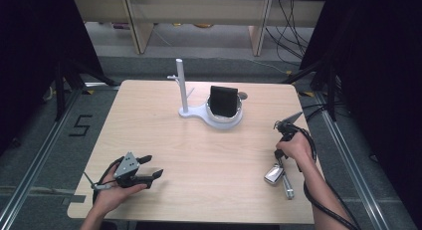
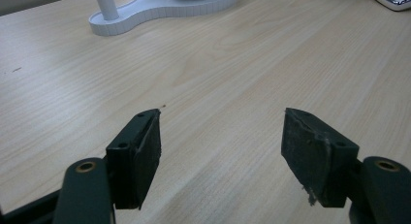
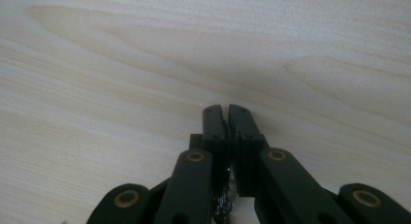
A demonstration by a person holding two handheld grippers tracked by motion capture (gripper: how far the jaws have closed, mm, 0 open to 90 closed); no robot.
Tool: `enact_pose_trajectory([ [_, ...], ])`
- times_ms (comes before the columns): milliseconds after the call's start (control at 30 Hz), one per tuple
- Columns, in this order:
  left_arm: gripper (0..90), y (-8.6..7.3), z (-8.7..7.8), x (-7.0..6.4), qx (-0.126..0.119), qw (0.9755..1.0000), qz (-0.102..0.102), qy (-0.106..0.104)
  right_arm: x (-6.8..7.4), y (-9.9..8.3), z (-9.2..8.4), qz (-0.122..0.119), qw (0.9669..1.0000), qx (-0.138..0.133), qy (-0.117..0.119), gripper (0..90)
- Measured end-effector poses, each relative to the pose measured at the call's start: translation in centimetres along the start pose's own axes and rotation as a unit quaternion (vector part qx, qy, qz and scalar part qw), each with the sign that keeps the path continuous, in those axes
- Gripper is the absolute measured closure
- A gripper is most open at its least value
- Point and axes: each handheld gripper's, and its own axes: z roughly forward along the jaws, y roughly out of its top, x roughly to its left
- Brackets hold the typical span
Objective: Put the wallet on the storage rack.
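Resting near the desk [image 1: 199, 155] front-left edge, left tool [image 2: 220, 151] gapes wide; right tool [image 3: 228, 117], jaws pinched together, holds a metal strand near the right edge.

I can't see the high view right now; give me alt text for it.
The right gripper, jaws shut, points down at a shiny metal object near the wooden table's right edge. The left gripper rests open at the near left; a white stand holds a black pouch at the far middle.
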Motion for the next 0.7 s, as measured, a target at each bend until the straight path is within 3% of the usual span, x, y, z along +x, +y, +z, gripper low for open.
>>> enact_pose_trajectory([
  [33,30.4,0.0,0.0,0.0,0.001,1.0,0.001,0.0,-0.2,0.0,-0.2,-0.015,0.9999,0.0,0.002,87.3],
  [67,30.4,0.0,0.1,0.0,-0.002,1.0,0.0,-0.003,-0.1,-0.1,-0.4,-0.017,0.9998,0.0,0.006,87.3],
  [100,30.4,0.0,0.0,0.0,0.001,1.0,0.001,-0.001,0.0,-0.2,-0.5,-0.015,0.9997,-0.02,0.003,87.3],
  [233,30.8,0.0,0.2,-0.1,-0.002,1.0,-0.003,-0.006,0.4,-0.1,-1.5,-0.023,0.9993,-0.03,0.005,87.3],
  [300,30.9,0.0,0.2,-0.1,0.001,1.0,0.001,-0.006,0.8,-0.1,-1.9,-0.02,0.9991,-0.036,0.008,87.4],
  [333,31.0,0.0,0.2,-0.1,0.0,1.0,0.001,-0.007,1.0,-0.1,-2.0,-0.007,0.9989,-0.043,0.019,87.3],
  [367,31.1,0.0,0.2,-0.2,0.0,1.0,0.001,-0.009,1.4,-0.1,-2.5,0.0,0.9994,-0.033,0.009,87.4],
  [400,31.1,0.1,0.2,-0.1,-0.001,0.9999,0.004,-0.009,1.3,0.0,-2.6,-0.012,0.9988,-0.047,0.009,87.4],
  [433,31.2,0.1,0.2,-0.2,-0.001,1.0,0.0,-0.009,1.8,-0.1,-2.6,0.004,0.998,-0.063,0.012,87.4],
  [467,31.3,0.1,0.1,-0.1,0.001,1.0,0.003,-0.009,1.9,-0.1,-3.1,0.006,0.9987,-0.051,0.01,87.4],
  [500,31.7,0.1,0.1,-0.1,0.002,0.9999,0.001,-0.011,1.8,0.0,-3.3,-0.013,0.9978,-0.064,0.004,87.4],
  [600,32.6,0.2,0.1,-0.1,0.001,0.9999,0.005,-0.01,2.1,0.0,-3.9,-0.022,0.9959,-0.088,0.004,87.4],
  [633,32.8,0.2,0.0,-0.2,0.002,1.0,0.003,-0.009,2.3,0.0,-4.1,-0.013,0.9959,-0.089,0.003,87.5],
  [667,32.9,0.3,0.1,-0.2,0.0,0.9999,0.0,-0.01,2.2,0.0,-4.2,-0.025,0.9943,-0.103,0.005,87.5],
  [700,33.1,0.3,0.1,-0.2,0.0,0.9999,0.002,-0.012,2.5,0.0,-4.5,-0.013,0.9947,-0.102,0.006,87.5],
])
